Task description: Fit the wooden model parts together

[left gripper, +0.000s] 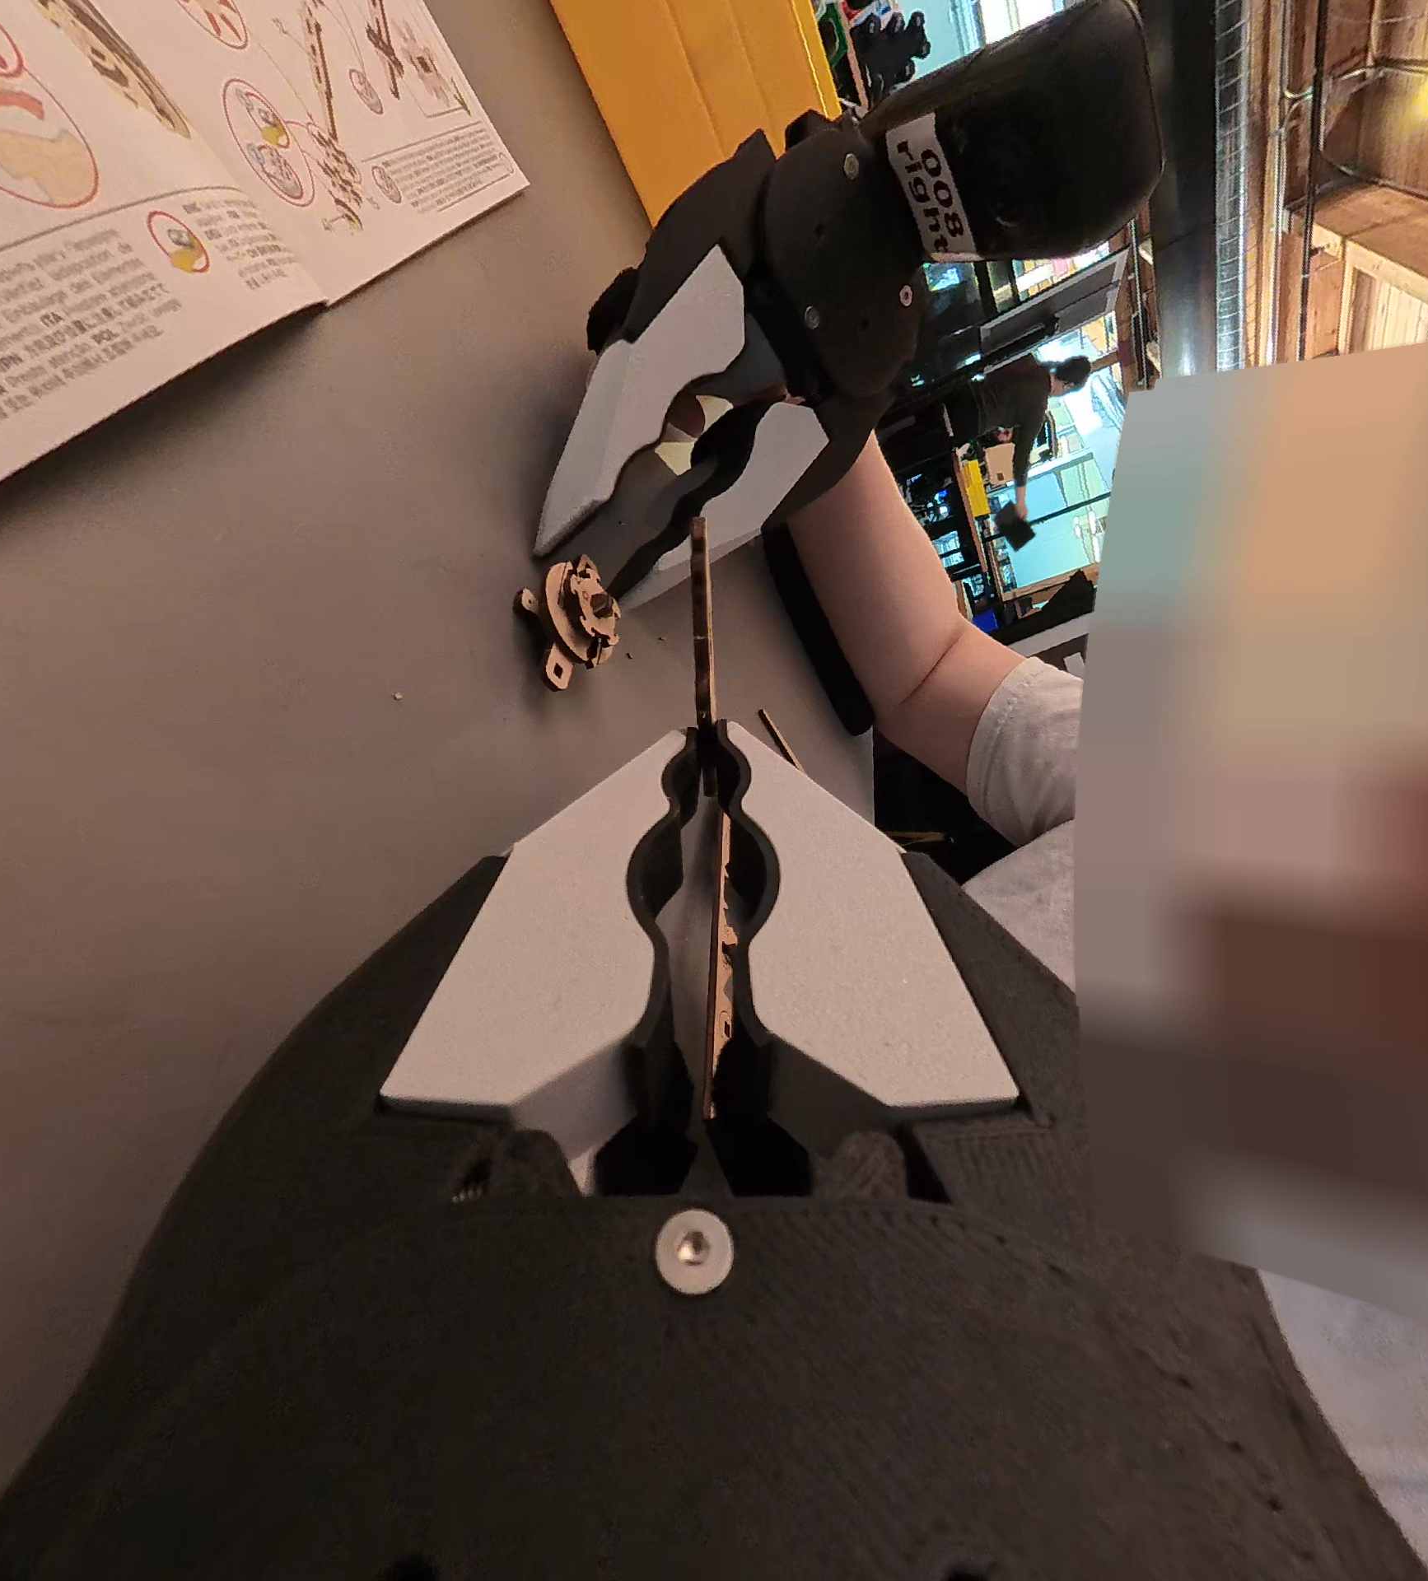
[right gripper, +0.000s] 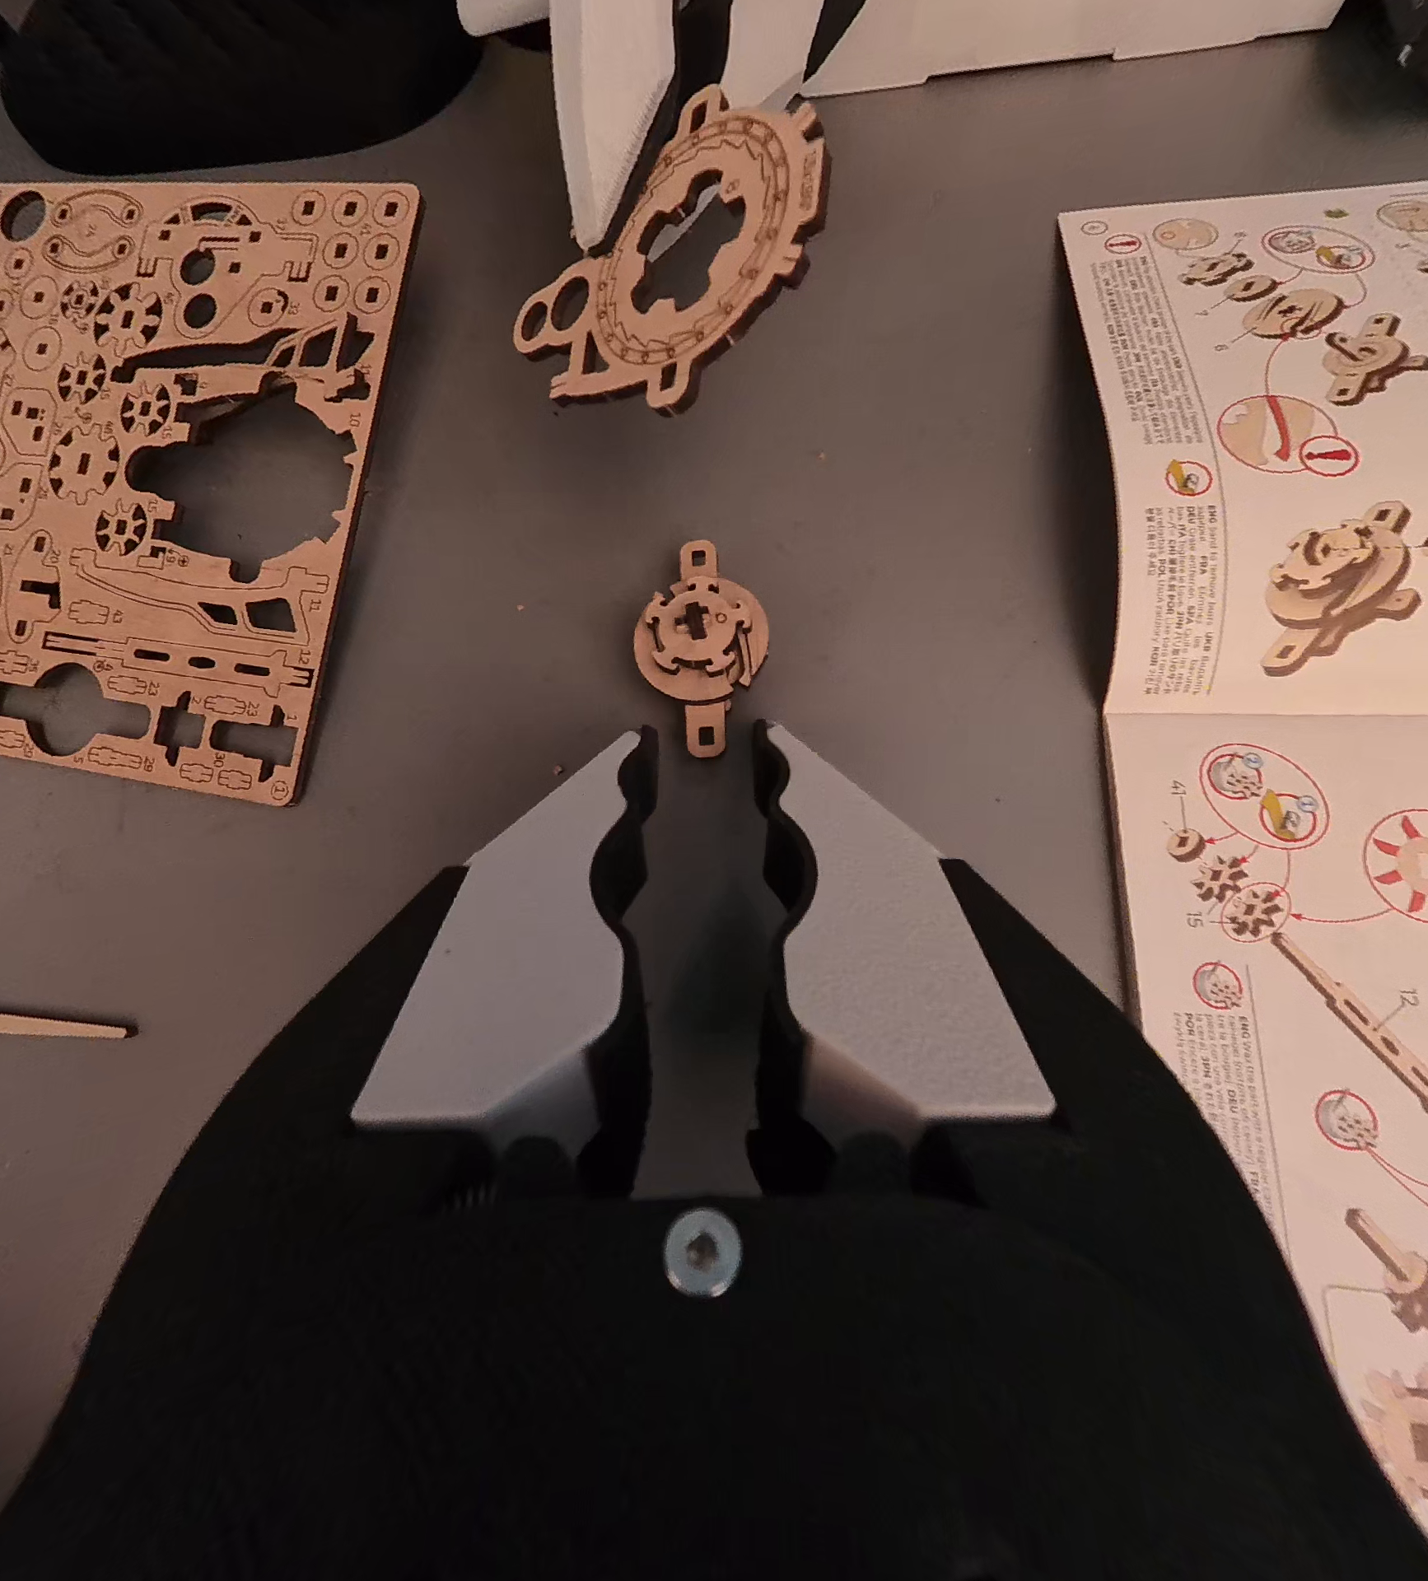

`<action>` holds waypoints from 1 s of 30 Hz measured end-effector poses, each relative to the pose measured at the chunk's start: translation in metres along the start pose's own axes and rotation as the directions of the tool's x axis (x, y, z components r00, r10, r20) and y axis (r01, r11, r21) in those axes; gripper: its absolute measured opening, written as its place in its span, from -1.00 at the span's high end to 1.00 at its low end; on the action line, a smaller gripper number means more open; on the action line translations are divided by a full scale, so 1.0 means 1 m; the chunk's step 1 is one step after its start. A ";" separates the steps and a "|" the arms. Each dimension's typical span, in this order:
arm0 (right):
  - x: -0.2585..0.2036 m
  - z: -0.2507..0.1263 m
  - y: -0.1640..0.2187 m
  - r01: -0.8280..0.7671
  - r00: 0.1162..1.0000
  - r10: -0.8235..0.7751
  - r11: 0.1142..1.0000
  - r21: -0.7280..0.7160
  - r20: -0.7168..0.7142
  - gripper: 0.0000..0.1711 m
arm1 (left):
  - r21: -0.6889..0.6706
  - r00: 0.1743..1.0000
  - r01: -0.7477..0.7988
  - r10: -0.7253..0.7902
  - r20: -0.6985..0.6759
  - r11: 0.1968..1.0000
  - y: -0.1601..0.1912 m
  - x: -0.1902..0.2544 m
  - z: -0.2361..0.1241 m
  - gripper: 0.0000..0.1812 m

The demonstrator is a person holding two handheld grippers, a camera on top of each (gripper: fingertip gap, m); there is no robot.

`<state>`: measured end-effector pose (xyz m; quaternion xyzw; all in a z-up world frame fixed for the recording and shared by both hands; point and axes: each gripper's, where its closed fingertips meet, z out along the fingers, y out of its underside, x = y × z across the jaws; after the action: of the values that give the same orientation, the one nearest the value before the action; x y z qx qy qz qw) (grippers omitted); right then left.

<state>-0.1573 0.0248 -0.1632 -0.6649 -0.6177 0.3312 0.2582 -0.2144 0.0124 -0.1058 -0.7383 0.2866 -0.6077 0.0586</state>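
In the left wrist view, my left gripper [left gripper: 704, 737] is shut on a flat wooden plate [left gripper: 700, 616], seen edge-on and sticking out past the fingertips. In the right wrist view this is a ring-shaped plate [right gripper: 685, 257] held above the table by the left gripper's white fingers [right gripper: 608, 128]. My right gripper [right gripper: 706, 736] is open and empty, low over the table. A small round wooden assembly [right gripper: 700, 642] lies just ahead of it, its near tab between the fingertips. The right gripper [left gripper: 589, 571] and assembly [left gripper: 578, 620] also show in the left wrist view.
A laser-cut wooden sheet [right gripper: 120, 479] with several parts punched out lies on the grey table [right gripper: 471, 556] at left. An open instruction booklet [right gripper: 1309, 770] lies at right. A thin wooden stick [right gripper: 26, 1022] lies near left. A person's arm [left gripper: 907, 599] is behind the right gripper. Some 9 cm of space lies between my two pairs of fingers. The thin wooden stick [right gripper: 26, 1022] lies around 15 cm away from my right fingertips.
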 end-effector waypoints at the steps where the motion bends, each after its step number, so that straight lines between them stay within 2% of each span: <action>1: 0.000 0.000 0.000 0.000 1.000 0.000 1.000 0.000 0.002 0.75 | 0.000 1.000 -0.005 0.005 -0.002 1.000 0.000 0.001 0.000 1.00; 6: -0.003 -0.007 -0.005 -0.006 1.000 0.005 0.999 0.036 0.023 0.69 | -0.015 0.997 -0.077 0.077 -0.015 0.997 0.000 0.010 0.003 1.00; 9: -0.007 -0.024 -0.027 -0.053 0.997 0.041 0.985 0.166 0.071 0.64 | -0.030 0.993 -0.118 0.119 0.012 0.993 0.002 0.013 0.005 1.00; 11: -0.009 -0.042 -0.054 -0.164 0.981 0.122 0.939 0.303 0.154 0.57 | -0.026 0.992 -0.126 0.126 0.011 0.992 0.002 0.018 0.007 1.00; 14: -0.003 -0.062 -0.092 -0.412 0.904 0.300 0.803 0.431 0.306 0.53 | -0.002 0.993 -0.116 0.116 0.009 0.993 0.000 0.026 0.009 1.00; 16: -0.007 -0.059 -0.104 -0.509 0.851 0.369 0.756 0.411 0.374 0.52 | 0.015 0.994 -0.108 0.108 0.006 0.994 -0.002 0.032 0.009 0.99; 19: -0.012 -0.037 -0.101 -0.580 0.805 0.476 0.756 0.304 0.353 0.50 | 0.028 0.995 -0.097 0.097 0.002 0.995 -0.002 0.038 0.010 0.99; 23: -0.020 -0.024 -0.107 -0.674 0.725 0.554 0.694 0.254 0.409 0.57 | 0.020 0.996 -0.093 0.093 0.009 0.995 0.001 0.040 0.013 0.99; 30: -0.018 -0.013 -0.103 -0.693 0.714 0.601 0.681 0.239 0.359 0.69 | 0.007 0.991 -0.116 0.115 0.061 0.993 0.003 0.034 0.014 1.00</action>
<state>-0.2152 0.0183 -0.0751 -0.7349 -0.2966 0.5889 0.1588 -0.1991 -0.0103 -0.0809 -0.7382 0.3239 -0.5821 0.1063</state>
